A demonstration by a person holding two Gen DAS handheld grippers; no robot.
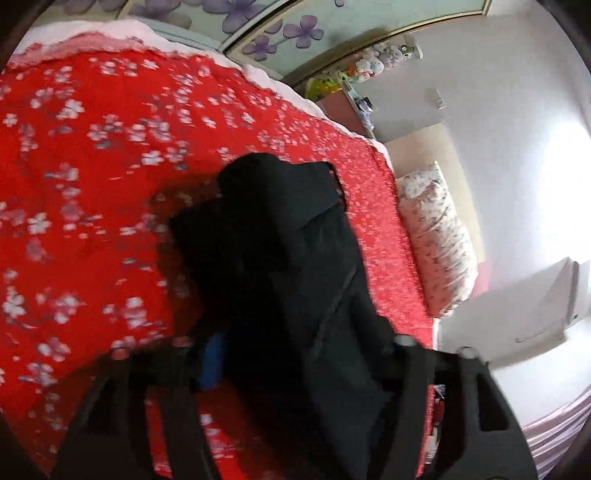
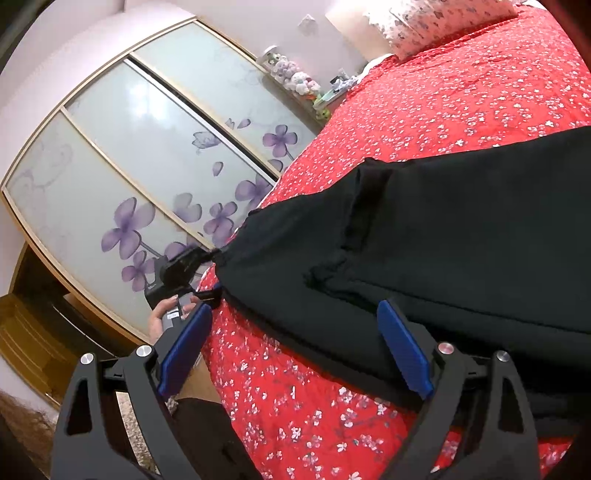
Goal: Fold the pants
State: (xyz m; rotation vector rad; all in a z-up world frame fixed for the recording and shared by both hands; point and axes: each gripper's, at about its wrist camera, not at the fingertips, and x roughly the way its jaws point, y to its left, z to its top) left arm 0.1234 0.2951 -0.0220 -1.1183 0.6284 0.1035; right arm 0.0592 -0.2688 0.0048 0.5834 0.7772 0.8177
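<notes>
Black pants [image 2: 461,240] lie across a red flowered bedspread [image 2: 443,92]. In the right wrist view the left gripper [image 2: 212,275], held by a hand [image 2: 162,317] at the bed's edge, grips the near corner of the pants and holds it off the bed. In the left wrist view the black pants [image 1: 295,240] fill the left gripper [image 1: 306,343]: cloth bunches between the fingers and hides the right one, and only the left blue pad [image 1: 212,362] shows. My right gripper [image 2: 295,350] stands open over the bedspread, its right pad [image 2: 404,350] against the pants' edge.
A flowered pillow [image 2: 424,22] lies at the head of the bed. Sliding wardrobe doors [image 2: 129,147] with purple flowers run along the bed's far side. A shelf with plush toys [image 2: 295,77] stands in the corner. A white cabinet [image 1: 535,306] stands past the bed.
</notes>
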